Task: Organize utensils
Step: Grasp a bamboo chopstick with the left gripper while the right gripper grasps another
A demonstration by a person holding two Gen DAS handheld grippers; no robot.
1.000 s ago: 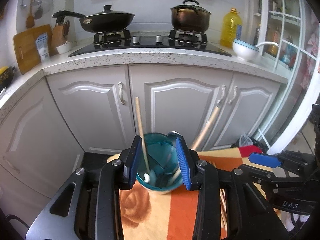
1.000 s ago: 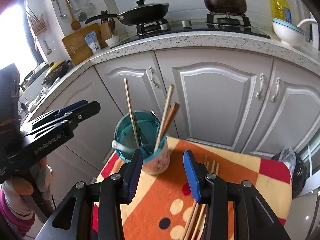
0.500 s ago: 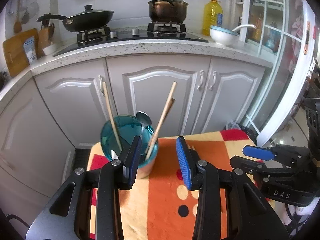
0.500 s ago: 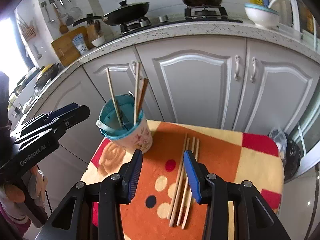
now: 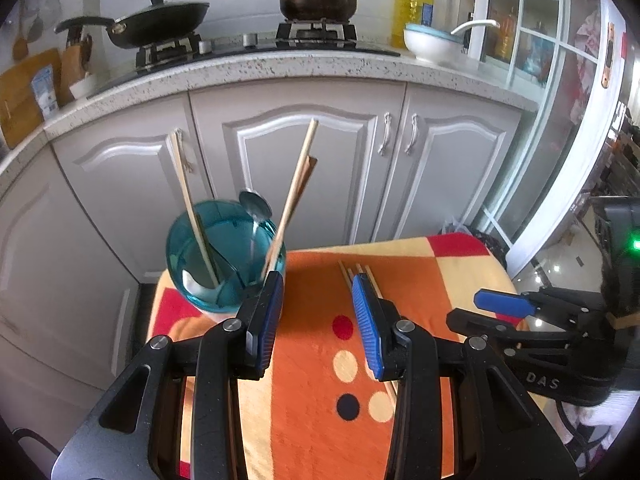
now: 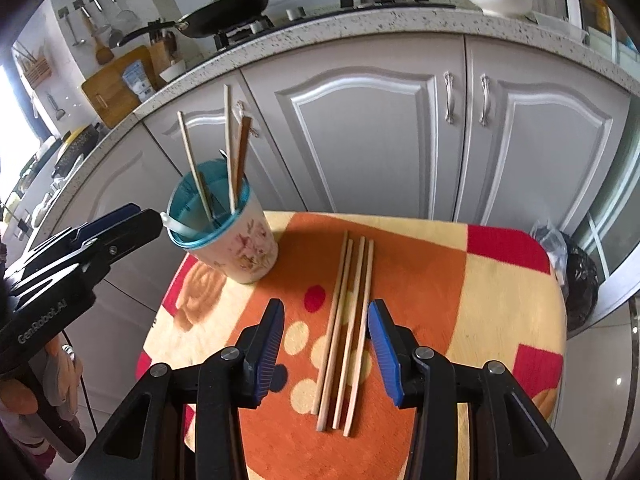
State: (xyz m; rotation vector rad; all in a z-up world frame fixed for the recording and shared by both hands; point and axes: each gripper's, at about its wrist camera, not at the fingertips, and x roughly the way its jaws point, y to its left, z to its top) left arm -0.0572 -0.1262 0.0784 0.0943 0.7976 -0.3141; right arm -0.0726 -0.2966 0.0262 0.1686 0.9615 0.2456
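Note:
A floral cup with a teal inside (image 6: pixel 236 240) stands at the far left of a small table under an orange patterned cloth (image 6: pixel 440 280). It holds three wooden chopsticks and a metal spoon (image 5: pixel 256 204). Several wooden chopsticks (image 6: pixel 348 332) lie side by side on the cloth. My right gripper (image 6: pixel 326 344) is open and empty, its jaws either side of the near ends of those chopsticks, above them. My left gripper (image 5: pixel 316 316) is open and empty, just right of the cup (image 5: pixel 224 260), with the chopstick tips (image 5: pixel 360 274) by its right finger.
Grey kitchen cabinets (image 5: pixel 304 168) stand close behind the table, under a speckled counter with a stove, a pan and a pot. A black rubbish bag (image 6: pixel 576 280) sits on the floor at the table's right. A glass door (image 5: pixel 560 100) is at the far right.
Both grippers have pulled back and risen away from the cup. The left gripper had the cup between its jaws and now stands to its right. The right gripper now hovers over the loose chopsticks.

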